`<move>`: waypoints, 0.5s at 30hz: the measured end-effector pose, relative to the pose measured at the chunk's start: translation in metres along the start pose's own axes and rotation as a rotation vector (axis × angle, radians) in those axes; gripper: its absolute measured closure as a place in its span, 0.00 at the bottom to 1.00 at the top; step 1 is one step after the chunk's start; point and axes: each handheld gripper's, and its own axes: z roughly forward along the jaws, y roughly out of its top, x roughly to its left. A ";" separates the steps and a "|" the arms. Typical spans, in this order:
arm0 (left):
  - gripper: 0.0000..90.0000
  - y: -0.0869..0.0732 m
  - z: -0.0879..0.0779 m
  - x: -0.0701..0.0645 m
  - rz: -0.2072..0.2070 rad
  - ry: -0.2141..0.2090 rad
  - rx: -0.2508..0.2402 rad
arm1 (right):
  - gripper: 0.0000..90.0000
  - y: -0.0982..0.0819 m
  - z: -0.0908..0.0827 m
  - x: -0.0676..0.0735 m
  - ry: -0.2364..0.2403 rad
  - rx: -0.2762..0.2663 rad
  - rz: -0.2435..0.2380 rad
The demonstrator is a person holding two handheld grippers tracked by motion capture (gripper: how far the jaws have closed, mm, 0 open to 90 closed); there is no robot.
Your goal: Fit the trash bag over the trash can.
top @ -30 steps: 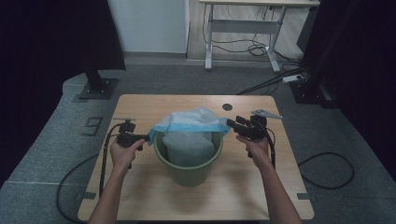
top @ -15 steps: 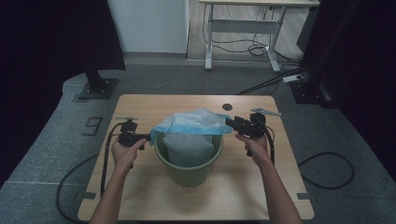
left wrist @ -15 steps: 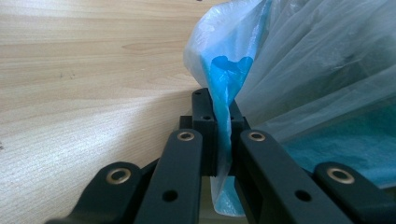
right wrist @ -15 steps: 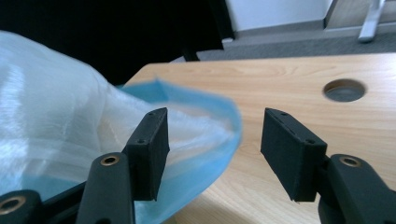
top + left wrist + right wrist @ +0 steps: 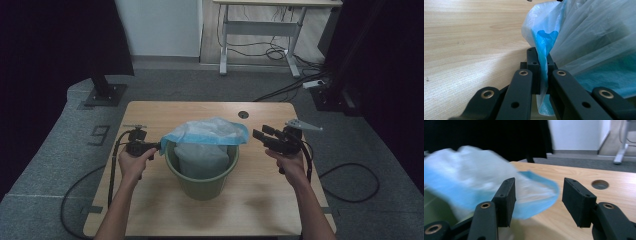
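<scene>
A green bucket (image 5: 202, 182) stands mid-table with a thin blue plastic bag (image 5: 207, 132) spread over its mouth. My left gripper (image 5: 159, 146) is at the bucket's left rim. In the left gripper view its jaws (image 5: 543, 72) are shut on a bunched fold of the bag (image 5: 586, 45). My right gripper (image 5: 260, 136) hovers just right of the bag's right edge and is open. In the right gripper view (image 5: 539, 197) its jaws have just closed a little. The blurred bag (image 5: 469, 182) lies ahead of them, and its edge touches neither pad.
The wooden table (image 5: 260, 200) has a round cable hole (image 5: 243, 114) behind the bucket. Cables trail from both grippers over the table's sides. A desk frame and floor cables stand beyond the far edge.
My right gripper has drawn back to the right and slightly up, off the bag's right edge. The bag now lies stretched flatter across the bucket. My left gripper has stayed put.
</scene>
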 end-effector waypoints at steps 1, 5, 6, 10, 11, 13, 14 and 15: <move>0.99 0.000 0.000 0.000 -0.001 0.001 0.001 | 0.47 0.001 -0.003 0.004 0.011 0.004 -0.006; 0.99 0.000 0.000 -0.002 0.000 0.000 0.000 | 0.44 0.006 -0.006 0.031 0.073 0.018 -0.067; 0.99 0.000 0.000 -0.002 0.000 -0.001 0.000 | 0.43 0.008 -0.002 0.040 0.092 0.025 -0.085; 0.99 0.000 0.001 -0.002 -0.002 -0.004 -0.001 | 0.43 0.014 0.021 0.056 0.115 0.059 -0.108; 0.99 0.000 0.001 -0.002 -0.002 -0.004 -0.001 | 0.44 0.015 0.027 0.059 0.115 0.065 -0.110; 0.99 0.000 0.000 -0.002 -0.004 -0.006 -0.002 | 0.52 0.015 0.036 0.064 0.101 0.080 -0.123; 0.99 0.000 0.000 -0.002 -0.005 -0.007 -0.003 | 0.61 0.015 0.041 0.068 0.069 0.096 -0.134; 0.99 0.000 0.000 -0.001 -0.005 -0.008 -0.004 | 0.74 0.014 0.043 0.070 0.052 0.097 -0.143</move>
